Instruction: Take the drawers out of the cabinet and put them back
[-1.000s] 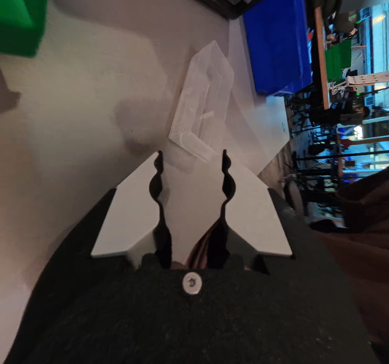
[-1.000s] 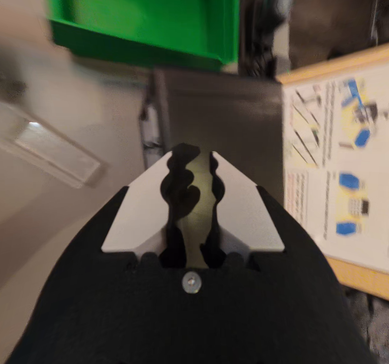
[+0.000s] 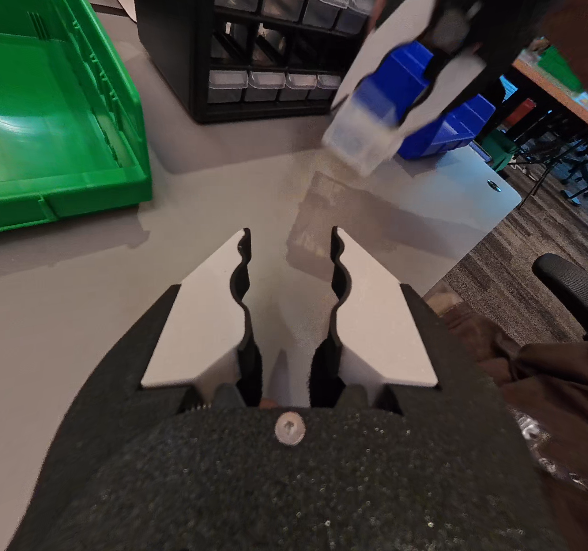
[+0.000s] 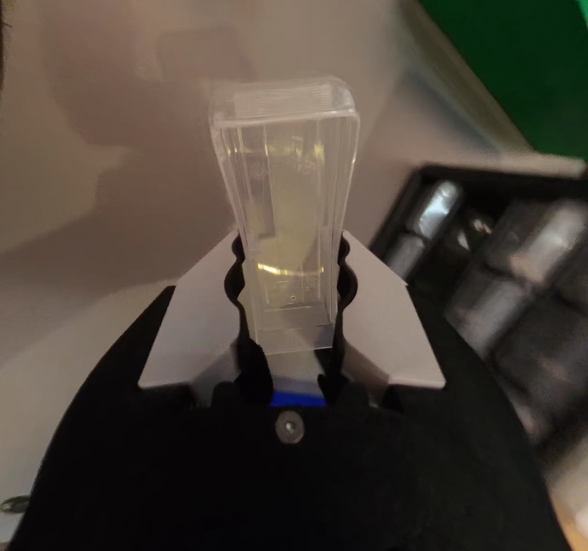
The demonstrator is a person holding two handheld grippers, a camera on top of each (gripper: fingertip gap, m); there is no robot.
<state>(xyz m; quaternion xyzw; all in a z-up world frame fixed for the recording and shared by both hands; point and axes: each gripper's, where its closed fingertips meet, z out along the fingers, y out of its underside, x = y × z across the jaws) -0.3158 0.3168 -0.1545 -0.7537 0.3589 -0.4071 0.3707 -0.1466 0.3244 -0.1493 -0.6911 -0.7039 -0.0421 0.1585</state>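
Drawers of clear plastic fill most of the black cabinet standing at the back of the pale desk: four closed fronts show in its upper visible row and four in its bottom row, while the row between them shows open, dark slots. One clear drawer is out of the cabinet, clamped by its two long sides between the fingers of the right gripper, its handle end pointing away from the camera; it hangs above the desk just in front of the cabinet's right corner. In the left wrist view the same drawer appears blurred in the air, with its shadow on the desk below. The left gripper is spread apart and grasps nothing, poised above bare desk. One green bin sits on the desk to the left of the cabinet. Blue bins stand behind the right gripper near the desk's far edge; their number cannot be told.
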